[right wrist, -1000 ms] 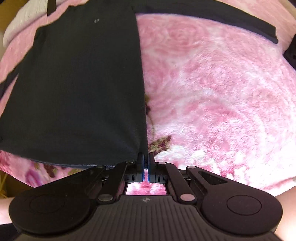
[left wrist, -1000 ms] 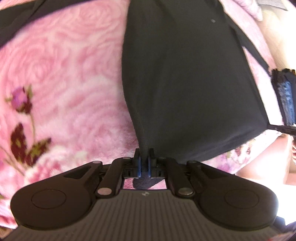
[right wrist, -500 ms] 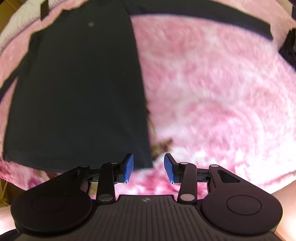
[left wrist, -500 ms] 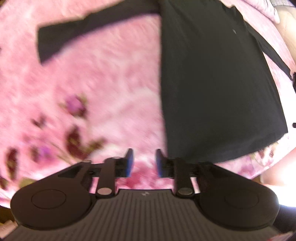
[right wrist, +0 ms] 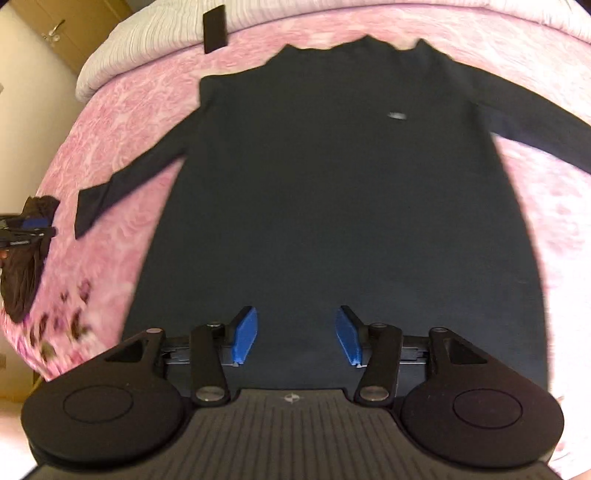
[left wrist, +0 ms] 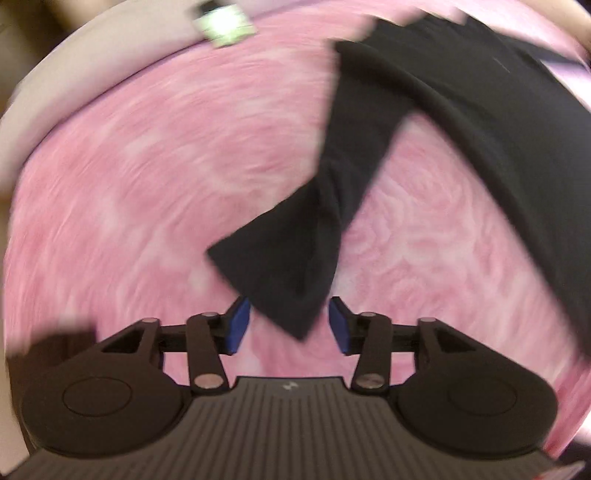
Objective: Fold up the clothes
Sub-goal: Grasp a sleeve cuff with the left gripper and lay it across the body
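Observation:
A black long-sleeved shirt (right wrist: 340,206) lies flat on a pink rose-patterned blanket (right wrist: 122,122), collar at the far end. My right gripper (right wrist: 295,336) is open and empty above the shirt's hem. In the left wrist view my left gripper (left wrist: 288,325) is open, with the cuff of the shirt's left sleeve (left wrist: 291,269) lying between its blue pads, not gripped. The sleeve runs up to the shirt's body (left wrist: 517,122). The left gripper also shows at the left edge of the right wrist view (right wrist: 26,229), near the sleeve cuff (right wrist: 92,206).
A white striped pillow or sheet (right wrist: 147,48) lies at the bed's head with a small black item (right wrist: 214,27) on it. A dark brown cloth (right wrist: 22,273) hangs at the bed's left edge. A wooden door (right wrist: 66,26) stands beyond. The blanket (left wrist: 147,192) spreads left of the sleeve.
Both grippers let go of the shirt's hem and opened. The left gripper moved to the left sleeve cuff. The right gripper swung to the middle of the hem.

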`<move>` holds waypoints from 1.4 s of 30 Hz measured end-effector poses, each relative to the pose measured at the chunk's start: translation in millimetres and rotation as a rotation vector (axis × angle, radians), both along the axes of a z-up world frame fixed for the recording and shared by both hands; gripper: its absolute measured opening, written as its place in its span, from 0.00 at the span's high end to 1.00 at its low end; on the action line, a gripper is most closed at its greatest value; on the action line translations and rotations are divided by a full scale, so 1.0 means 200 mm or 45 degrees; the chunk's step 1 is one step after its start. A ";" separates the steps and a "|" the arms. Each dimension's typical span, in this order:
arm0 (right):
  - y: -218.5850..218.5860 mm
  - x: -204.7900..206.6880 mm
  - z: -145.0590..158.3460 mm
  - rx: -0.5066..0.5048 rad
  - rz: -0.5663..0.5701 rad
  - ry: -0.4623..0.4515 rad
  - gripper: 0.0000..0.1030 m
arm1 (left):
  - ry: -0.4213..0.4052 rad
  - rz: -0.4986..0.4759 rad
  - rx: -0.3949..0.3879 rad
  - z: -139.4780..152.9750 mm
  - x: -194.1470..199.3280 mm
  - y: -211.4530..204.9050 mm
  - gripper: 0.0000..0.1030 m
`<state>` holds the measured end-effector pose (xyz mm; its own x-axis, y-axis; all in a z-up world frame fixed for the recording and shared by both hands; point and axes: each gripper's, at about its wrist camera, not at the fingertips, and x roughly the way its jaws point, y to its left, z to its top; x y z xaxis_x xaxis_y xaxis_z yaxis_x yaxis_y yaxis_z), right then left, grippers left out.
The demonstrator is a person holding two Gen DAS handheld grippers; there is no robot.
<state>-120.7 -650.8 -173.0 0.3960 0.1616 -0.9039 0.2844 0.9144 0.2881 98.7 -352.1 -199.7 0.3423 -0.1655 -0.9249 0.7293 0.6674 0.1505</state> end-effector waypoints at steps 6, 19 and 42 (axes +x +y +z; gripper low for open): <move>0.42 0.34 -0.04 0.054 -0.020 0.054 0.43 | -0.011 -0.462 0.018 -0.22 0.14 -0.02 0.59; 0.64 0.73 0.03 0.007 0.052 0.019 0.40 | 0.342 0.232 -0.452 0.06 0.65 0.65 0.97; 1.21 1.10 -0.21 0.221 0.194 -0.034 0.35 | 0.468 0.275 -0.536 -0.05 0.79 0.90 0.48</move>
<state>100.3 -409.2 -215.4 0.3787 0.3738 -0.8467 0.1367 0.8822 0.4506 257.1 -171.5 -208.8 0.0792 -0.5058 -0.8590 0.5244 0.7540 -0.3957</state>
